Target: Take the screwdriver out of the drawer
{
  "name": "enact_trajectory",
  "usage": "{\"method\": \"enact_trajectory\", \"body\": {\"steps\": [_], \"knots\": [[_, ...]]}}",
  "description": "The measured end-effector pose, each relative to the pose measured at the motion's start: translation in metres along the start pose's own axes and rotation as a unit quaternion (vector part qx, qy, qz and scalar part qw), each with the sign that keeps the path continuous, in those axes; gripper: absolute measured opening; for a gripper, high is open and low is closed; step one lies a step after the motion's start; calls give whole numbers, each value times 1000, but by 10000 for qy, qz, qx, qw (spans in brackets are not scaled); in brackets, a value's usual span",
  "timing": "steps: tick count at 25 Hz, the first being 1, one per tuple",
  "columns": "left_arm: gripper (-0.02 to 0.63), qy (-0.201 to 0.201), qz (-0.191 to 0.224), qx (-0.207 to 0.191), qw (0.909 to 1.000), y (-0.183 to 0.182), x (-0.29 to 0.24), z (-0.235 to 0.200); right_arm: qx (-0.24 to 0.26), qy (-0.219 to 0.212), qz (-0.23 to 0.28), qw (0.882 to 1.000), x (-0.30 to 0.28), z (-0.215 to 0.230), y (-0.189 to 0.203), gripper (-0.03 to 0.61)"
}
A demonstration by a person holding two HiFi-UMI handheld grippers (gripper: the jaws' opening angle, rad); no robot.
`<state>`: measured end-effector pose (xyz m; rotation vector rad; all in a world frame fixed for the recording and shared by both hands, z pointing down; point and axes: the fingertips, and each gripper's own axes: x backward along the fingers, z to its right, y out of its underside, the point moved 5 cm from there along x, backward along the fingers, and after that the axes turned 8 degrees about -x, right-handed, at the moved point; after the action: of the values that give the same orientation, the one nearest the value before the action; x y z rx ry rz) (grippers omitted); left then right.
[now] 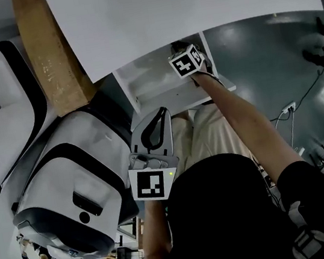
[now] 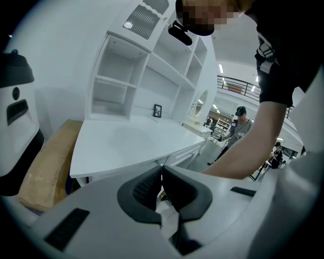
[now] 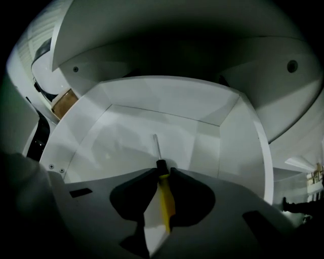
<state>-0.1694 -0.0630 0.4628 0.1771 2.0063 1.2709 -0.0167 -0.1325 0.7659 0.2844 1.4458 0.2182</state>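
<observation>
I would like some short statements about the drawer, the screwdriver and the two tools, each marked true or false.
1. The screwdriver has a yellow handle. True.
2. The left tool stands wide open. False: its jaws are together.
3. The right tool reaches down into the drawer. True.
4. The drawer is shut. False: it is pulled out and open.
5. The right tool is empty. False: its jaws are closed on the screwdriver.

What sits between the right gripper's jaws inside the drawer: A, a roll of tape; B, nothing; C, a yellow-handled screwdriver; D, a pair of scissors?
C: the right gripper view shows the right gripper closed on the screwdriver, its yellow handle between the jaws, inside the white drawer.
</observation>
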Motion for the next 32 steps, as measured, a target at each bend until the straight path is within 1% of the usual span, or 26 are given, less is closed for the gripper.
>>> {"method": "enact_trajectory", "body": {"steps": [2, 6, 10, 13, 17, 20, 24, 26, 29, 30, 32], "knots": [[26, 3, -2, -25, 10000, 2, 0, 0, 78, -7, 11, 10000, -1, -1, 2, 94], [26, -46, 21, 12, 10000, 3, 3, 1, 282, -38, -12, 9996, 0, -3, 3, 92], [26, -68, 58, -45, 10000, 4, 4, 5, 550, -139, -26, 9984, 5, -6, 7, 92], [26, -85, 82, -41, 9999, 6, 5, 11, 880, -224, 42, 9959, 12, -10, 9, 91], [26, -154, 155, -34, 9998, 4, 6, 23, 1373, -476, 205, 9892, 29, -19, 5, 91], [26, -280, 248, -60, 9993, -2, 9, 36, 1733, -709, 377, 9816, 47, -25, 1, 89], [26, -394, 359, -1, 9986, -8, 14, 62, 2224, -936, 614, 9685, 76, -29, -1, 89], [26, -446, 360, 49, 9983, -8, 18, 76, 2482, -1052, 786, 9598, 93, -32, -2, 89], [26, -544, 138, -54, 9984, -5, 25, 98, 2884, -1228, 1071, 9435, 119, -34, -5, 89], [26, -598, 141, -90, 9981, -5, 26, 106, 2990, -1274, 1159, 9386, 128, -34, -5, 89], [26, -728, 289, -104, 9969, -10, 28, 122, 3150, -1360, 1305, 9302, 147, -33, -3, 89]]}}
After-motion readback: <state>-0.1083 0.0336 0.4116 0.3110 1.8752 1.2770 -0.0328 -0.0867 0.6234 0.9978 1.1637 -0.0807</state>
